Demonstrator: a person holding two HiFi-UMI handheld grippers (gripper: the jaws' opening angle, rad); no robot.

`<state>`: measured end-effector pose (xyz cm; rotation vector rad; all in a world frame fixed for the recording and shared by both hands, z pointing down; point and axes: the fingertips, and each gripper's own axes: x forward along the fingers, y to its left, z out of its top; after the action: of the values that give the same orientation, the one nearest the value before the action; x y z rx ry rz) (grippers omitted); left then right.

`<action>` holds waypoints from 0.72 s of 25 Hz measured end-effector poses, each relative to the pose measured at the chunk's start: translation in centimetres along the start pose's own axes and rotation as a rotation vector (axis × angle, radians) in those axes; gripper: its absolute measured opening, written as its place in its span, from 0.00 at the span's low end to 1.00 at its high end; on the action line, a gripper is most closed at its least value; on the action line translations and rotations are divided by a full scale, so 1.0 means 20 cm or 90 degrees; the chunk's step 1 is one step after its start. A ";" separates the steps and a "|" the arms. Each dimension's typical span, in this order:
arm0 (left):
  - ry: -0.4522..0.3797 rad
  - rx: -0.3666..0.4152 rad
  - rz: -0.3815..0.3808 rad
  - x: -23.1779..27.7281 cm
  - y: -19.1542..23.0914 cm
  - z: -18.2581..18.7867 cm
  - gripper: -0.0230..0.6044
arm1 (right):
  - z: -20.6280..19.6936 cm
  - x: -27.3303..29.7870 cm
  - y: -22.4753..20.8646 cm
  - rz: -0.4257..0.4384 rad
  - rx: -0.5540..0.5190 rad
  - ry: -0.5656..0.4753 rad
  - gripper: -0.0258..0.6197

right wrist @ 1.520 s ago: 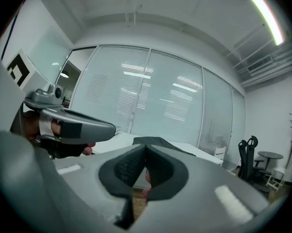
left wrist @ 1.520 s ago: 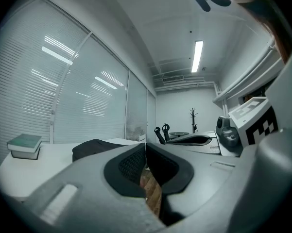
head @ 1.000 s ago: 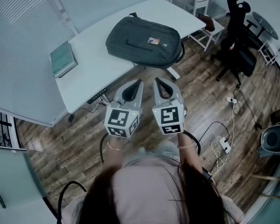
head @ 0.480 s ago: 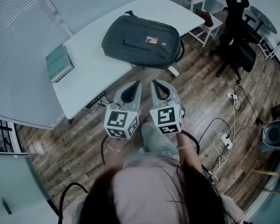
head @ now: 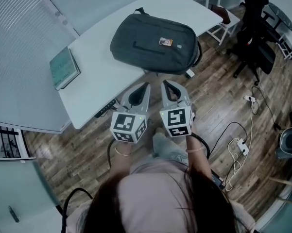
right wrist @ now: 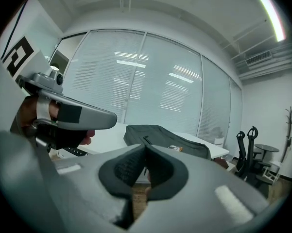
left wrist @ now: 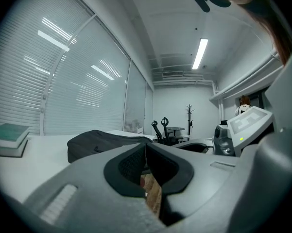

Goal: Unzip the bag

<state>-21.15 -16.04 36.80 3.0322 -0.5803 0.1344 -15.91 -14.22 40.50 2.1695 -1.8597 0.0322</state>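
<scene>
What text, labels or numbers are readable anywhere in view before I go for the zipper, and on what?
No text can be read in any view.
The orange patch on the bag: too small to read.
The cover of the book on the table: print too blurred to read.
The marker cubes on the left gripper and right gripper: black square patterns only, no words.

We are in an office: a white flat-topped desk (head: 102,67) on brown wood-plank flooring (head: 218,101), black swivel office chairs (head: 255,38), glass partition walls with white slatted blinds (right wrist: 150,76), a ceiling strip light (left wrist: 200,53), a black coat stand (left wrist: 190,115).
</scene>
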 end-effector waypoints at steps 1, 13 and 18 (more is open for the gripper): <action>0.002 -0.003 0.001 0.02 0.03 -0.01 0.06 | -0.01 0.03 0.00 0.003 0.001 0.004 0.04; 0.037 -0.024 -0.031 0.26 0.21 -0.14 0.06 | -0.18 0.30 0.01 0.015 0.015 0.069 0.09; 0.058 -0.026 -0.047 0.36 0.25 -0.21 0.06 | -0.27 0.39 0.00 0.018 0.024 0.097 0.11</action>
<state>-16.69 -22.95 41.86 2.9845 -0.4575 0.2537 -13.76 -20.54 47.32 2.1009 -1.8174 0.2330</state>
